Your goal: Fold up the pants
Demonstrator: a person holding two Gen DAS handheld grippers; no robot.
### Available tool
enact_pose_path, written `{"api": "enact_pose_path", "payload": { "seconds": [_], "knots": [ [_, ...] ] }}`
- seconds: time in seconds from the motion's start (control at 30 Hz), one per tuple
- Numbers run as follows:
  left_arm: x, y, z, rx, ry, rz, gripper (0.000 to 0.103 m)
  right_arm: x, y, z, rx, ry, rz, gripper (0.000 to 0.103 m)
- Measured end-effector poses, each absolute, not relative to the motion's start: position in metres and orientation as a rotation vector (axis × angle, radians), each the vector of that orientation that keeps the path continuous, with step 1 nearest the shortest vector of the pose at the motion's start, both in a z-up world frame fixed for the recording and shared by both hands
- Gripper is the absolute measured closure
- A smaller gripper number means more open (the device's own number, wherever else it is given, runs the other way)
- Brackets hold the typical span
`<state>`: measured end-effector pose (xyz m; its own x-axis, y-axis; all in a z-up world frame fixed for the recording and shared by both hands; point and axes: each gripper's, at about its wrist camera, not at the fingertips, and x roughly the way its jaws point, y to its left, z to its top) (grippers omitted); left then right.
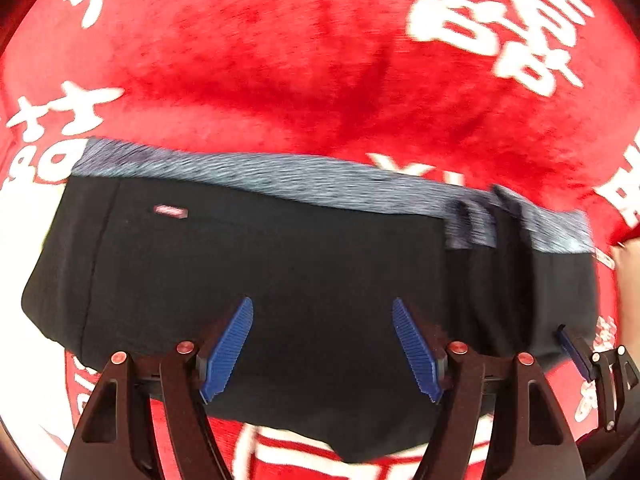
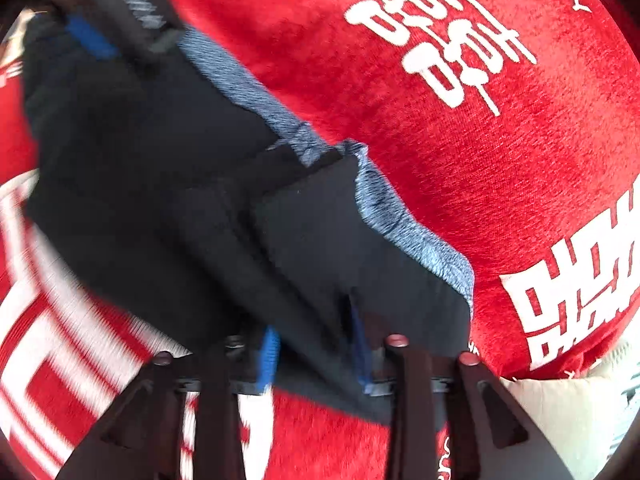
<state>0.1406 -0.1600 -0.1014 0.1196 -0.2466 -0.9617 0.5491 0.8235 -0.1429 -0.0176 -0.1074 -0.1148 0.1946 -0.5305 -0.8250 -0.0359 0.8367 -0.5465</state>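
Black pants (image 1: 256, 268) with a grey-blue heathered waistband (image 1: 280, 176) lie folded on a red blanket. My left gripper (image 1: 322, 344) is open, its blue fingers (image 1: 228, 344) spread just above the black cloth, holding nothing. My right gripper (image 2: 316, 356) has its blue fingers (image 2: 268, 356) partly buried in the near edge of the pants (image 2: 200, 184); the view is blurred and I cannot tell if they pinch the cloth. The right gripper also shows at the right edge of the left wrist view (image 1: 588, 356), by the pants' corner.
The red plush blanket (image 1: 320, 60) with white characters covers the whole surface around the pants. A pale cushion or cloth (image 2: 568, 412) shows at the lower right of the right wrist view.
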Motion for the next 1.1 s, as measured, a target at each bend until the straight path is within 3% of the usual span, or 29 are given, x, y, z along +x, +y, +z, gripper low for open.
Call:
{"api": "enact_pose_path", "payload": {
  "seconds": [0.03,0.1,0.13,0.3,0.63,0.73,0.8,0.9,1.0,1.1],
  "knots": [
    [0.135,-0.166,-0.095,0.273,1.328,-0.633,0.029,-0.026,-0.109,-0.104,-0.469,1.342,-0.353,0.054],
    [0.125,-0.180,-0.082,0.276,1.319,-0.705,0.029,-0.033,-0.115,-0.085,-0.388,1.328,-0.361,0.035],
    [0.122,-0.186,-0.077,0.275,1.319,-0.746,0.029,-0.039,-0.125,-0.073,-0.324,1.319,-0.384,0.033],
    [0.101,-0.224,-0.065,0.280,1.351,-0.915,0.029,-0.066,-0.189,-0.036,-0.016,1.273,-0.561,0.030],
    [0.089,-0.265,-0.092,0.301,1.438,-0.998,0.031,-0.106,-0.242,-0.040,0.297,1.272,-0.677,0.030],
    [0.082,-0.277,-0.103,0.329,1.522,-1.023,0.099,-0.113,-0.247,-0.046,0.361,1.280,-0.667,0.035],
    [0.079,-0.278,-0.099,0.317,1.518,-1.042,0.099,-0.116,-0.250,-0.049,0.405,1.283,-0.660,0.050],
    [0.073,-0.274,-0.075,0.324,1.458,-1.092,0.099,-0.121,-0.260,-0.046,0.472,1.280,-0.657,0.062],
    [0.072,-0.255,-0.069,0.369,1.442,-1.052,0.099,-0.124,-0.264,-0.034,0.475,1.269,-0.655,0.062],
    [0.074,-0.233,-0.097,0.379,1.490,-0.976,0.099,-0.125,-0.264,-0.032,0.477,1.272,-0.648,0.062]
  ]
}}
